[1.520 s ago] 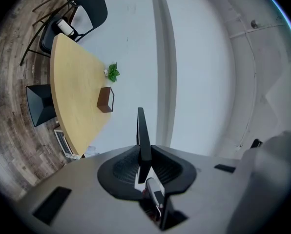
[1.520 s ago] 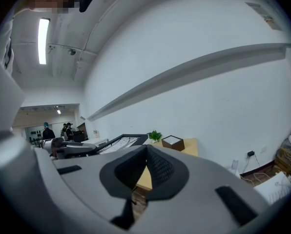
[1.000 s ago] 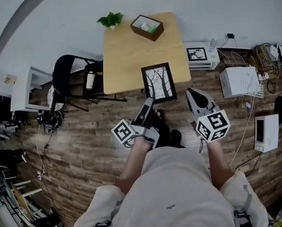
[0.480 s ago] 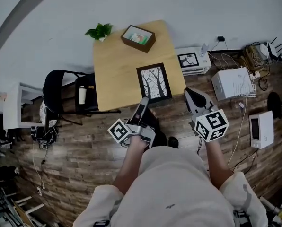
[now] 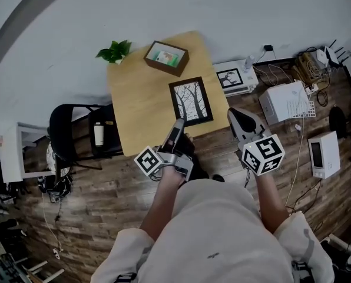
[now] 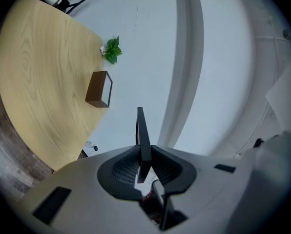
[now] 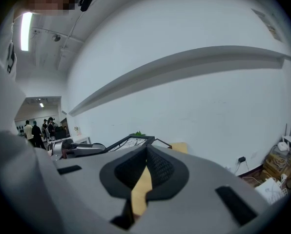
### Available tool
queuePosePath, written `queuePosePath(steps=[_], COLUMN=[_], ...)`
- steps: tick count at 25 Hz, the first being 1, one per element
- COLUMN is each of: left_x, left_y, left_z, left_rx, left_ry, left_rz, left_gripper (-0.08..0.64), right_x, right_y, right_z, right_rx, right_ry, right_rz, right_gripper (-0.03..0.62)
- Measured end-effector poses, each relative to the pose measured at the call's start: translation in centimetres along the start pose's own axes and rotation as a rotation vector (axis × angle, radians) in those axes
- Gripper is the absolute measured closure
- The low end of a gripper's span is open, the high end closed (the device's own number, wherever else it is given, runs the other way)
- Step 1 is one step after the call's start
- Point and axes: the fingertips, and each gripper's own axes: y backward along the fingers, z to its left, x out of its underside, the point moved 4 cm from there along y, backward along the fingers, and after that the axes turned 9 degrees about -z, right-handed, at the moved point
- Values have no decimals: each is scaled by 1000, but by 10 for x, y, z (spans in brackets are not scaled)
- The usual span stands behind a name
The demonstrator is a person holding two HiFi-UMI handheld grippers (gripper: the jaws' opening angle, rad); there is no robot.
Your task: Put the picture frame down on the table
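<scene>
The picture frame [image 5: 191,101], black-edged with a drawing of bare trees, hangs face up over the near right part of the wooden table [image 5: 137,108]. My left gripper [image 5: 177,131] is shut on its near edge. In the left gripper view the frame [image 6: 143,138] stands edge-on, clamped between the jaws. The right gripper view shows the frame [image 7: 135,141] tilted, with the table's corner [image 7: 179,147] behind it. My right gripper [image 5: 241,121] is off the table's right edge over the floor, jaws shut with nothing in them.
A brown open box [image 5: 166,58] and a small green plant [image 5: 113,51] stand at the table's far side. A black chair [image 5: 75,128] is at its left. On the floor to the right are another framed picture [image 5: 229,78] and white appliances [image 5: 287,102].
The frame, held in the left gripper, has moved from beyond the table's near edge to over the tabletop. The table has slid left in the head view. The right gripper stays alongside.
</scene>
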Motion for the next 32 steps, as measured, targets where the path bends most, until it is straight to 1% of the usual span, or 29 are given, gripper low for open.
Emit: queuePosePath(steps=[4, 7, 12, 20, 23, 27, 32], left_x=[-2, -4, -40, -40, -38, -39, -38], left_y=[-3, -1, -31, -28, -28, -31, -40], left_z=[4, 9, 23, 41, 49, 54, 55], left_rx=[4, -9, -42, -77, -99, -113, -119], left_ry=[5, 3, 34, 46, 36, 44, 50], left_rz=[31, 58, 95, 136, 147, 137, 108], left_gripper=[491, 491, 491, 491, 491, 491, 491], right_x=[3, 8, 9, 28, 32, 32, 27], right_y=[-1, -1, -45, -43, -43, -51, -65], right_z=[4, 9, 5, 14, 12, 7, -1], right_rx=[23, 42, 81, 109, 107, 94, 49], right_ry=[-1, -5, -20, -38, -39, -41, -36], right_rz=[-10, -8, 25, 65, 77, 85, 86], right_gripper=[592, 593, 593, 593, 593, 594, 593])
